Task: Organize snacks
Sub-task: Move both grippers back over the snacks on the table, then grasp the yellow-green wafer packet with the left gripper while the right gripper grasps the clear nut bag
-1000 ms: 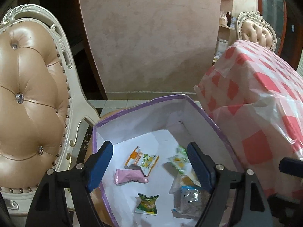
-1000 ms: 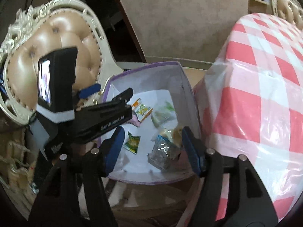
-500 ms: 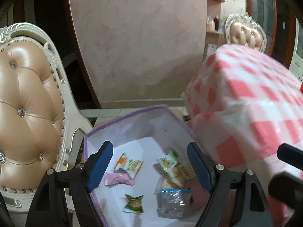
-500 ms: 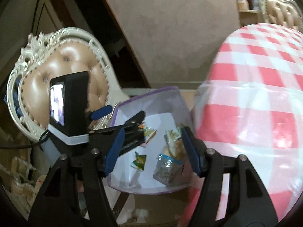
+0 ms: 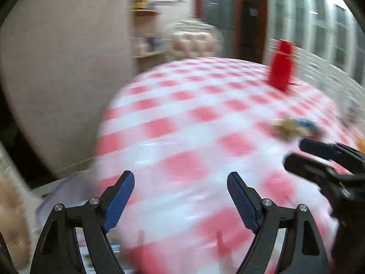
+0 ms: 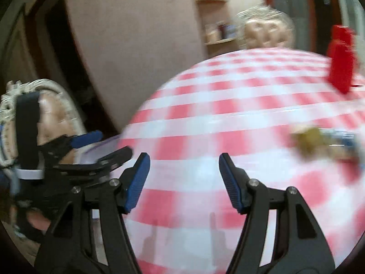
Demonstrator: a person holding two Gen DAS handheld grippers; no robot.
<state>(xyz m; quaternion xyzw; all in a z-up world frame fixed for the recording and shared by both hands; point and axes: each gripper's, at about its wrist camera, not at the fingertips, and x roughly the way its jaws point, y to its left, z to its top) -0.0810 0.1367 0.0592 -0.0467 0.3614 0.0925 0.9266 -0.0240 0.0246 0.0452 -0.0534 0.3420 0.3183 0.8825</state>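
Red bottle, perhaps blurred snacks on checkered table.

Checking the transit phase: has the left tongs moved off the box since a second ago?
Yes. Left tongs swung up and right off the purple box, now over the checked table.

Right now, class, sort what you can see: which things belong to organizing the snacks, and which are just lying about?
Belongs to the job:
- snack packets on the table
- purple box
- left gripper, empty
- right gripper, empty

Just lying about:
- red bottle
- checked tablecloth
- padded chair
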